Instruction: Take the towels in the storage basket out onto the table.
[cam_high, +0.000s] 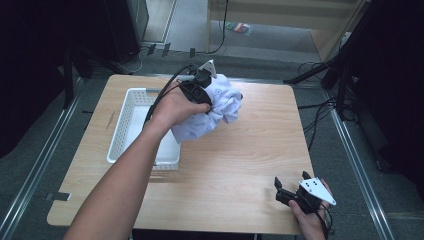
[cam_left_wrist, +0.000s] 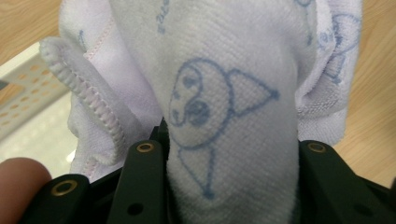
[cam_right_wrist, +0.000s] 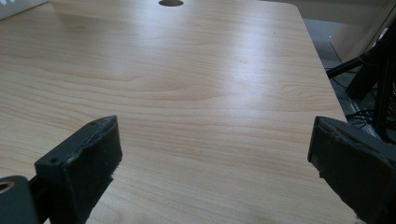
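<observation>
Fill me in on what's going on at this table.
A person works at a wooden table with a gripper in each hand. The left gripper is clamped on a bunched white cloth printed with blue cartoon faces, holding it up beside a white perforated basket. The right gripper waits open near the table's near right corner, holding nothing.

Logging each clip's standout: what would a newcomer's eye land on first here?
The bunched white towel with blue cartoon prints, clamped in the left gripper and held up beside the white basket. Next, the right gripper, jaws wide open and holding nothing, at the wooden table's near right corner.
</observation>
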